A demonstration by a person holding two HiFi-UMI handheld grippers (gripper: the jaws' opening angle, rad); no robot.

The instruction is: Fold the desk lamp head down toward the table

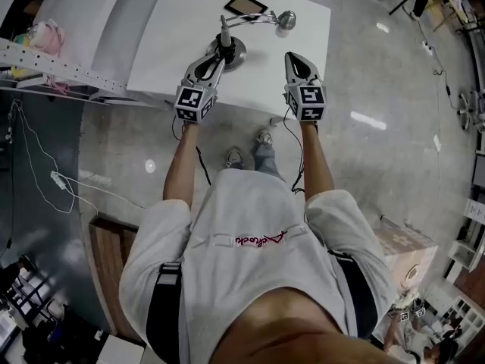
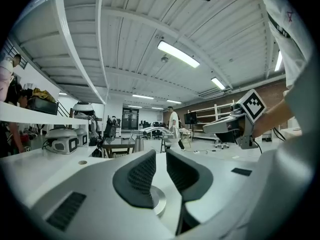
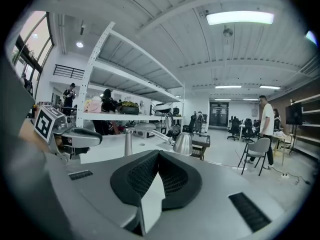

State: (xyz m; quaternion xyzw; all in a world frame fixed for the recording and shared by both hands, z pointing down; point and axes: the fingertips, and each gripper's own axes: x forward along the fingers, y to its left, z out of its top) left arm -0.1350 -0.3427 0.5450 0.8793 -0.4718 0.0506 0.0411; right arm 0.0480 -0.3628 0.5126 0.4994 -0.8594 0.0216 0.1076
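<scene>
From the head view, a white table [image 1: 151, 55] with rounded corners carries the lamp [image 1: 250, 19]. It has a round, dished metal base [image 1: 239, 54], a short post and a thin arm running roughly level to the right. The arm ends in a small bell-shaped lamp head [image 1: 286, 20] sitting low over the tabletop; I cannot tell whether it touches. A dark flat slab [image 1: 245, 4] lies just behind the arm. The left gripper [image 1: 220, 48], white plastic with black pads, reaches in over the near edge toward the base. The right gripper [image 1: 292, 56] hangs over the table to the right of the base, on the near side of the lamp head. The floor below is glossy grey.

In the left gripper view, the two dimpled rubber pads [image 2: 142, 176] stand slightly apart. They leave a narrow slot with nothing in it. The right gripper shows at the right edge, with its chequered cube on top.

In the right gripper view, the curved, grid-textured pads [image 3: 142, 176] meet at their tips, pressed together on nothing. Past them stand the brushed-silver post [image 3: 128, 143], the slim arm and the shiny lamp head. The left gripper's tips stop short of the post.
</scene>
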